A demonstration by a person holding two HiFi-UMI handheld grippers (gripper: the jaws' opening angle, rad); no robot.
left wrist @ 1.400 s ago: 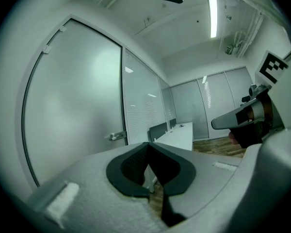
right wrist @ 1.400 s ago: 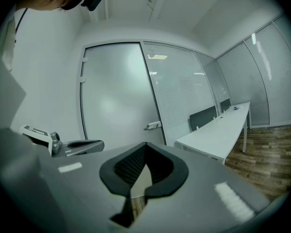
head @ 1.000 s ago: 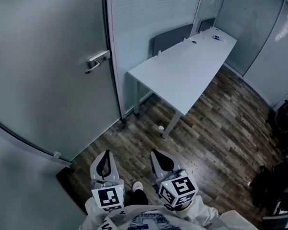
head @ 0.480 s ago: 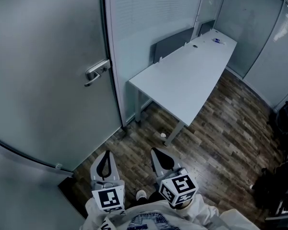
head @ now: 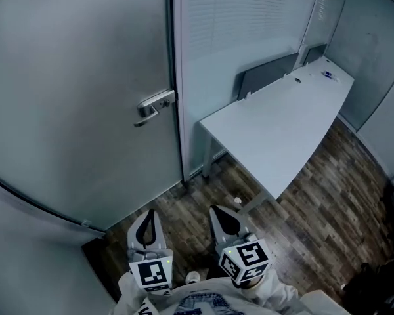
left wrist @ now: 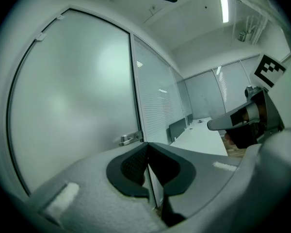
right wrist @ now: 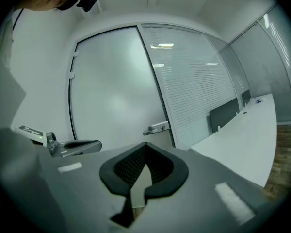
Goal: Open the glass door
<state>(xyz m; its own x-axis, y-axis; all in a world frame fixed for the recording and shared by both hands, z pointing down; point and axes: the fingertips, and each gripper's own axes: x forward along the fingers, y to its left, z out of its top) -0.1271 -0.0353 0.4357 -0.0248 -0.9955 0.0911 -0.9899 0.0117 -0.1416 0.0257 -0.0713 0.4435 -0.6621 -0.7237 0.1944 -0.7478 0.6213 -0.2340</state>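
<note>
The glass door [head: 72,90] fills the left of the head view. Its pane is frosted, a pale grey-white with a soft sheen, and nothing shows through it. A thin dark frame runs round it, bent into a curve along the lower edge by the wide lens. The door stands flush with the dark post [head: 175,77] on its right, so it looks closed.

A silver lever handle [head: 154,105] sits on a small plate at the door's right edge, about halfway up, with the lever pointing left across the pane.

The left hand-held gripper [head: 148,216] is at the bottom of the view, below the door. It points towards the door, well apart from the handle. Its jaws are pressed together with nothing between them.

Just to its right, the right hand-held gripper [head: 218,214] points much the same way. Its jaws are also pressed together and hold nothing. Neither gripper touches the door.

Right of the post is a glazed partition with closed horizontal blinds [head: 236,31]. A long white tabletop [head: 282,123] stands against it. A dark panel [head: 266,71] rises at the far edge of the tabletop. Dark wood-plank floor [head: 328,195] spreads beneath and to the right.
</note>
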